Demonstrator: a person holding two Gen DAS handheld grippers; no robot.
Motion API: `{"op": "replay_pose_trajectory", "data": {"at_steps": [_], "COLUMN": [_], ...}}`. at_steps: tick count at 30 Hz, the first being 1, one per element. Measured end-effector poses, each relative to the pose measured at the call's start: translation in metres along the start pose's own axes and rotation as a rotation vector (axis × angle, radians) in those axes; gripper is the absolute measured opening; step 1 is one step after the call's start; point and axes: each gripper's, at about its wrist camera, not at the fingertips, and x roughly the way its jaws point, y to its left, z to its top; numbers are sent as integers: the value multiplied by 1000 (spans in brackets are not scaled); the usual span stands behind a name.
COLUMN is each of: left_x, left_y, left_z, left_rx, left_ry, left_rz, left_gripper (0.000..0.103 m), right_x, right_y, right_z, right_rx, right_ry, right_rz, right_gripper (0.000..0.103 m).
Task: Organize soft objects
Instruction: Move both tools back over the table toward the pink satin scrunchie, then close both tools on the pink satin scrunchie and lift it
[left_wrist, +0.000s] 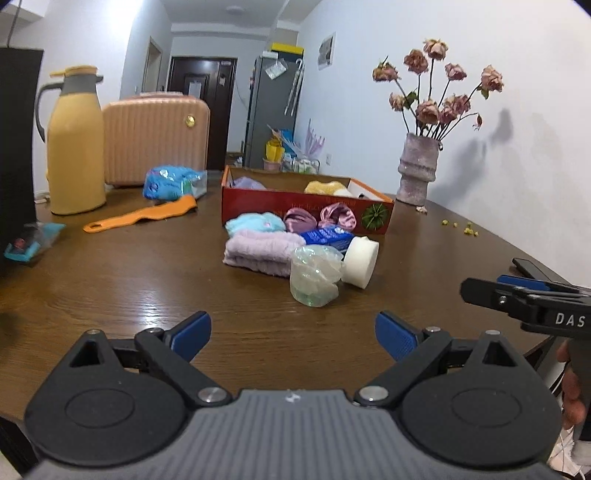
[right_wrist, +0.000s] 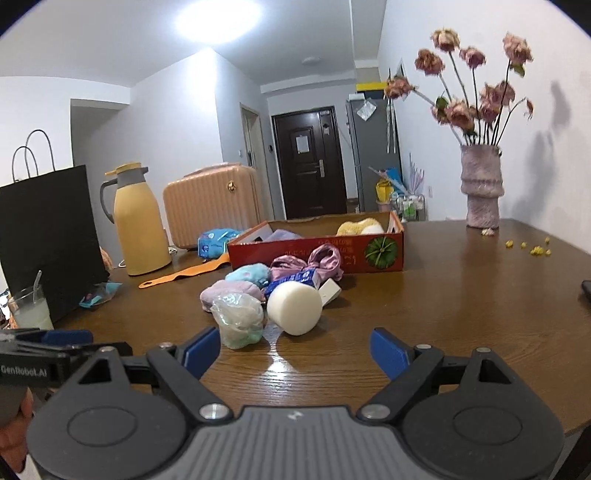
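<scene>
Both grippers hang low over the brown table (left_wrist: 129, 280), side by side, and neither holds anything. The left gripper (left_wrist: 293, 334) has its blue pads spread wide, with bare wood between them. The right gripper (right_wrist: 295, 352) is just as wide open, also empty.

Ahead of both lies the heap of soft things. Nearest the left gripper, straight ahead and a little right, is a crumpled clear bag (left_wrist: 314, 275), touching a white foam roll (left_wrist: 361, 266) lying on its side. From the right gripper the bag (right_wrist: 240, 319) sits just past its left pad, the roll (right_wrist: 294, 308) dead ahead. Behind these are a lilac towel (left_wrist: 260, 254), a pale blue fluffy one (left_wrist: 255, 223), a blue packet (left_wrist: 327, 236) and two pink satin scrunchies (left_wrist: 319, 218), all pressed against the front of the red box (left_wrist: 295, 206). Inside the box I can make out something yellow (left_wrist: 323, 186) and something lilac (left_wrist: 245, 182).

Further left stand a yellow flask (left_wrist: 75, 147) and an orange comb (left_wrist: 142, 214); far right, a vase (left_wrist: 415, 170) of dried roses.
</scene>
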Motion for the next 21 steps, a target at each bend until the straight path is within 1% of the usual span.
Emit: {"op": "replay_pose_trajectory", "data": {"at_steps": [1, 2, 3, 5, 6, 9, 11, 14, 16, 18, 19, 20, 21], "left_x": [8, 15, 21, 38, 48, 77, 95, 128, 153, 183, 202, 218, 236], "left_y": [3, 6, 11, 22, 29, 43, 49, 52, 48, 39, 35, 32, 27], "left_z": [3, 6, 10, 22, 29, 50, 66, 90, 107, 122, 130, 135, 139], "left_rx": [-13, -24, -37, -65, -75, -81, -76, -73, -65, -43, -27, -17, 0], "left_ry": [10, 14, 10, 6, 11, 15, 8, 10, 27, 49, 66, 91, 123], "left_rz": [0, 4, 5, 8, 14, 50, 49, 3, -35, -99, -139, -147, -146], "left_gripper": [97, 97, 95, 90, 87, 83, 83, 83, 73, 68, 63, 60, 59], "right_x": [7, 14, 21, 38, 47, 72, 94, 131, 156, 188, 203, 218, 233], "right_y": [-1, -1, -2, -3, -4, -7, -13, -26, -37, -48, -54, -59, -66], "right_z": [1, 2, 4, 11, 16, 37, 50, 69, 80, 89, 92, 94, 96], "right_rx": [0, -1, 0, 5, 8, 9, 10, 27, 47, 64, 77, 97, 129], "right_ry": [13, 26, 36, 50, 51, 22, 14, 33, 48, 77, 96, 122, 148], "right_rz": [8, 16, 22, 45, 56, 73, 67, 26, 29, 27, 28, 27, 31], "right_gripper": [86, 81, 79, 70, 68, 65, 64, 60, 60, 57, 55, 52, 51]}}
